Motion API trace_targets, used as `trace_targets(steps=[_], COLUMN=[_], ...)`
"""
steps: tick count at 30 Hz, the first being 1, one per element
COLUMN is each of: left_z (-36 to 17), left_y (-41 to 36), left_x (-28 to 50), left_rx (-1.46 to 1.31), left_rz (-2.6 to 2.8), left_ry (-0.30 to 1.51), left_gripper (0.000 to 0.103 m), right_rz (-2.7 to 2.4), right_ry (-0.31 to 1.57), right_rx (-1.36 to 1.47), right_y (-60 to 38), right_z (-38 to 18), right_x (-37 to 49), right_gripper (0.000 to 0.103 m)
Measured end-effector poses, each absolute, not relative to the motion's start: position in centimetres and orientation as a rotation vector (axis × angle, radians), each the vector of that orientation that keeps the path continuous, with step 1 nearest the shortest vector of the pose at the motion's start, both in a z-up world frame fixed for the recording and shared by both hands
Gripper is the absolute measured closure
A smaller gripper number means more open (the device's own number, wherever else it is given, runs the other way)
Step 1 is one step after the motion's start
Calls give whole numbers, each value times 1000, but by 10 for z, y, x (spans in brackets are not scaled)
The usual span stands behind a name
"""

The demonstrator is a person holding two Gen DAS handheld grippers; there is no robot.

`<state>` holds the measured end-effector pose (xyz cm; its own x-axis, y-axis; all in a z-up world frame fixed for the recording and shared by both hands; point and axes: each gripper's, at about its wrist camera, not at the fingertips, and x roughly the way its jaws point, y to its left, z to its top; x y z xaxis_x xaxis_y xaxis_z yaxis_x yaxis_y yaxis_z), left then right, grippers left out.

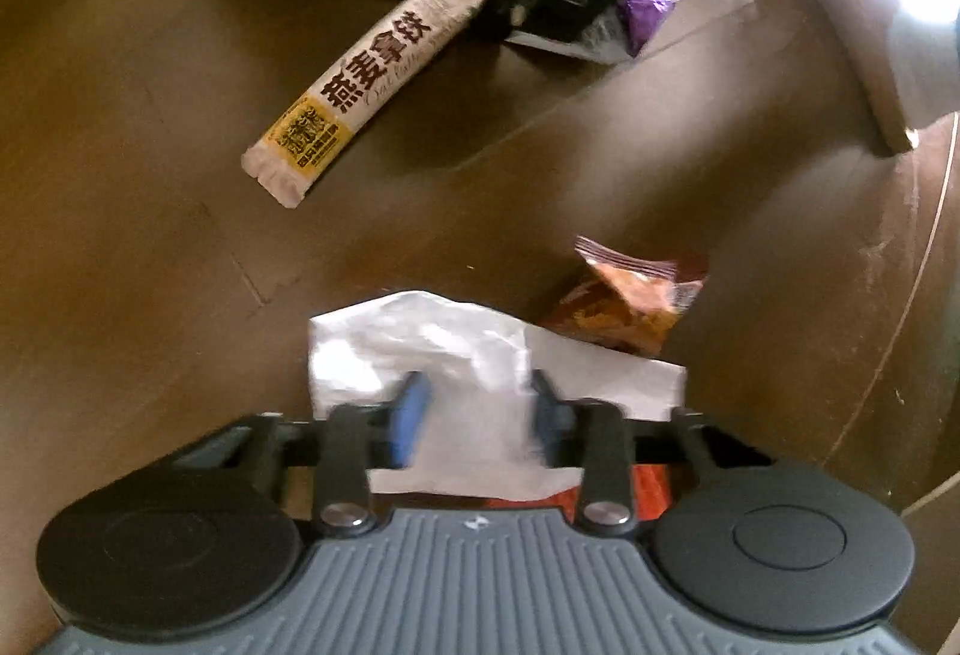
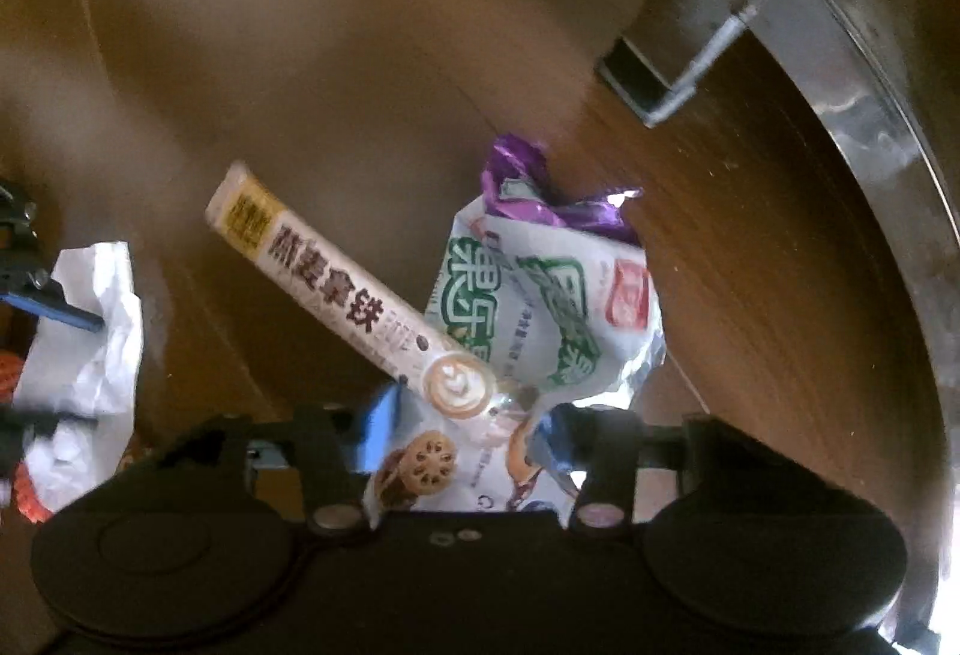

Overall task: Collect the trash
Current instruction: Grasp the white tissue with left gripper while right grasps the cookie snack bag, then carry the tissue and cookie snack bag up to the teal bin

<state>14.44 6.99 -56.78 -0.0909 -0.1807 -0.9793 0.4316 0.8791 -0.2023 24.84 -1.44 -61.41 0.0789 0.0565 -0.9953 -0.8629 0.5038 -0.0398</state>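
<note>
Left wrist view: left gripper (image 1: 477, 415), jaws narrowed, pinching the crumpled white paper sheet (image 1: 480, 355) at 6 o'clock on the brown wooden table (image 1: 150, 175). Orange crinkled snack wrapper (image 1: 630, 301) touching it at 2 o'clock; long beige coffee sachet (image 1: 372, 78) uncollected at 11 o'clock.

Right wrist view: right gripper (image 2: 462, 433), jaws part closed on the white biscuit-printed packet (image 2: 420, 469); green-and-white bag (image 2: 552, 319) and purple foil wrapper (image 2: 528, 187) left at 12 o'clock. No bin visible; collecting barely begun, by the look.

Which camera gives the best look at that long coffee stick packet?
The left wrist view: the coffee stick packet lies almost fully visible on the brown floor. The right wrist view shows it too, its end overlapping other wrappers.
</note>
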Motion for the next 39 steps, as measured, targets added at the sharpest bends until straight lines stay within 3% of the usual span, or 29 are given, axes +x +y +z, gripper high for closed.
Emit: trace_targets(steps=[1, 5, 6, 19, 27, 39], left_z=[-568, -565, -563, -489, -381, -171], left_y=[71, 79, 82, 117, 133, 128], left_x=[145, 150, 152, 172, 191, 189], left_rx=[192, 160, 148, 47, 65, 116], left_rz=[-507, -486, -483, -377, -344, -249], left_ry=[1586, 1583, 1576, 1446, 1251, 912], left_gripper=[87, 95, 95, 97, 97, 97], right_rz=[811, 807, 808, 678, 663, 650], right_ry=[1308, 1270, 1266, 1260, 1163, 943], right_rx=[-801, -825, -828, -636, -565, -452], right_y=[-13, -18, -19, -57, -74, -113], right_z=[-613, -607, -605, -531, -424, -220], right_x=[245, 232, 230, 222, 198, 165], right_gripper=[67, 79, 96, 97, 97, 97])
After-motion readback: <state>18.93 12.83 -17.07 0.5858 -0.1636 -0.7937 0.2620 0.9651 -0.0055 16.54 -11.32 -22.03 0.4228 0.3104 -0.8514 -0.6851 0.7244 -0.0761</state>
